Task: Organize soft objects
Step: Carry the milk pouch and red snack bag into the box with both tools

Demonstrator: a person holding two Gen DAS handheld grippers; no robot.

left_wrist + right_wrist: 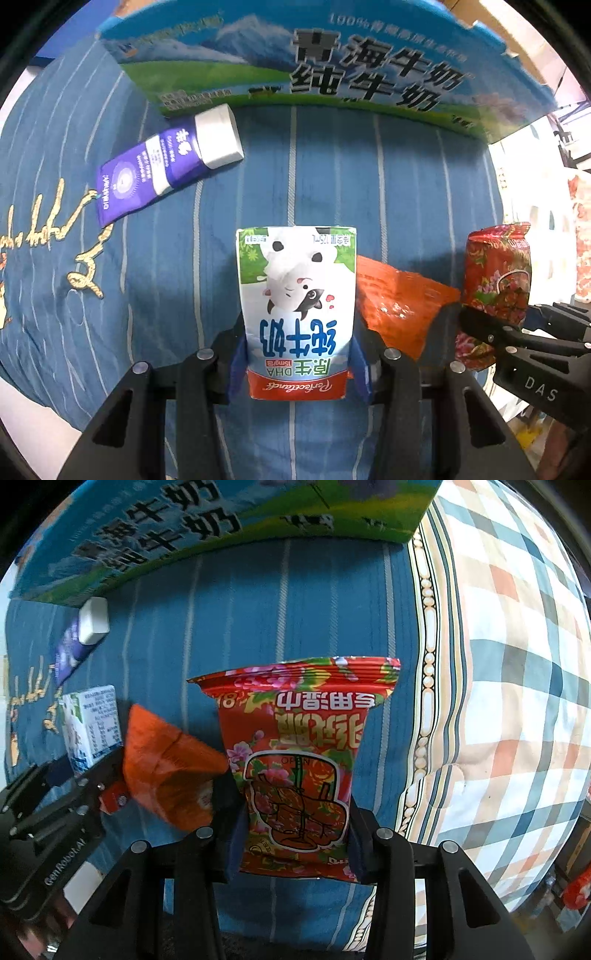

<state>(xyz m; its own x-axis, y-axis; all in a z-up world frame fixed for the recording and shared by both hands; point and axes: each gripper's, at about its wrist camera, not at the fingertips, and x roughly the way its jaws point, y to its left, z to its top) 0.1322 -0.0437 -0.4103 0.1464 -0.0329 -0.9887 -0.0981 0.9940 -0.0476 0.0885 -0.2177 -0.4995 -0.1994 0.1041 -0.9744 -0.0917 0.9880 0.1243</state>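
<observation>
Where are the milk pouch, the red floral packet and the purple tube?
milk pouch [297, 310], left wrist view, on the printed cow.
red floral packet [299, 760], right wrist view, on its front face.
purple tube [147, 173], left wrist view, on its purple body.

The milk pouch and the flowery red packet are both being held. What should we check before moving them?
1. Left gripper shut on milk pouch: ok.
2. Right gripper shut on red wipes packet: ok.
3. Big milk box ahead of both: ok; whether its top is open: cannot tell.
4. Orange bag lies between the grippers, close to both: not ok.
5. Purple tube lies apart on the blue bedspread: ok.
</observation>
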